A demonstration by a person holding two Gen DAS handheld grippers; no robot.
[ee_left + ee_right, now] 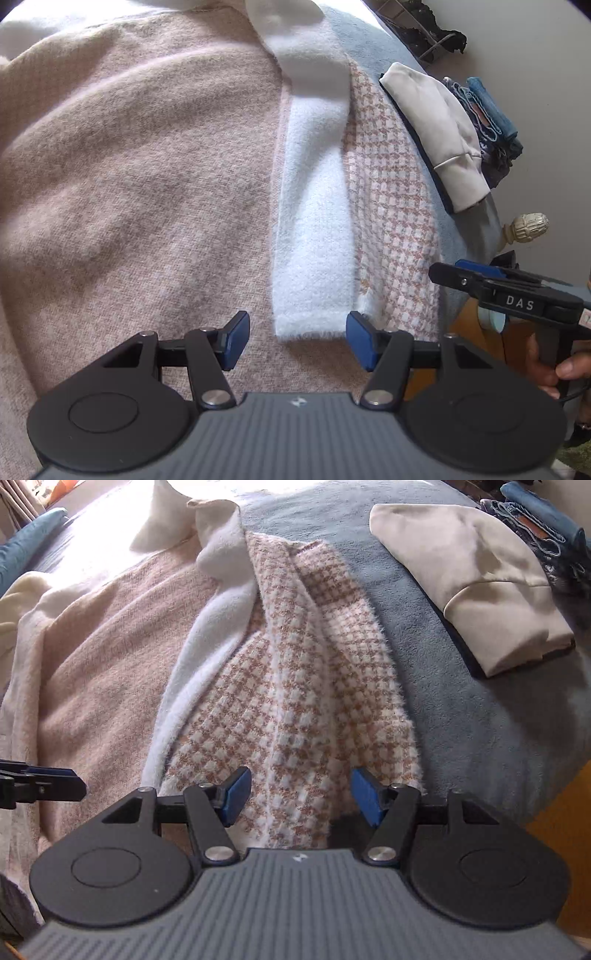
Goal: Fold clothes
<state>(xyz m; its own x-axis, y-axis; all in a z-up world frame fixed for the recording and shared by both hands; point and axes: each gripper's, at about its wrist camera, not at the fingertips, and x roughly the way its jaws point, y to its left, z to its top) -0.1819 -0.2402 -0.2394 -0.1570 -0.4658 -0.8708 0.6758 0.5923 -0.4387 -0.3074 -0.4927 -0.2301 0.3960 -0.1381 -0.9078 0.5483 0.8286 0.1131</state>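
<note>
Blue bedspread (461, 709) under everything. Big pink knit garment (140, 177) spreads ahead and left of the left gripper (297, 341), its white fuzzy band (314, 236) ending just ahead between the spread jaws, nothing pinched. Checked panel (295, 709) runs ahead of the right gripper (301, 797), jaws spread, holding nothing. Folded cream garment (472, 583) far right. Hand (546, 365) on right gripper's handle.

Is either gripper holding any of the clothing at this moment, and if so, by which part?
Nothing is held. The left gripper and right gripper are both open above the pink cardigan, fingers apart and not pinching it.
</note>
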